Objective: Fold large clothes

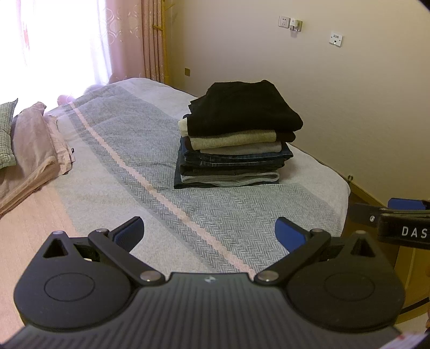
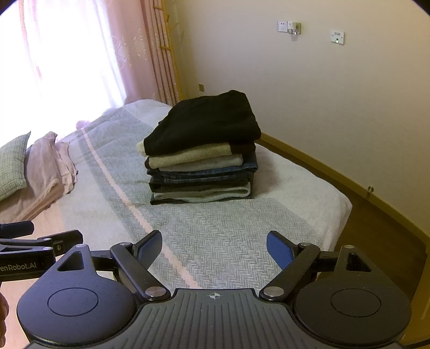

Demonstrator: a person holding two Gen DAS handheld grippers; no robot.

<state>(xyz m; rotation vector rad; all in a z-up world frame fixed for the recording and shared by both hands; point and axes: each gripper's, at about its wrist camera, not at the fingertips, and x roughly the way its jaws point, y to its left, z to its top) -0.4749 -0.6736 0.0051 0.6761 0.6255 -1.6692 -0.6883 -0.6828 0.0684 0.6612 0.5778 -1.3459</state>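
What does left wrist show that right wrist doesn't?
Left wrist only: the right claw's side poking in at the right edge, lettering "DAS" on it.

Right wrist only: the left claw's side at the left edge, marked "enRobot.AI", and more of the wooden bed frame along the wall.

Both: the stack of folded clothes with a black piece on top, the striped bedspread, the pink blanket, the curtain, the wall sockets. Each view's own claw is open and empty.
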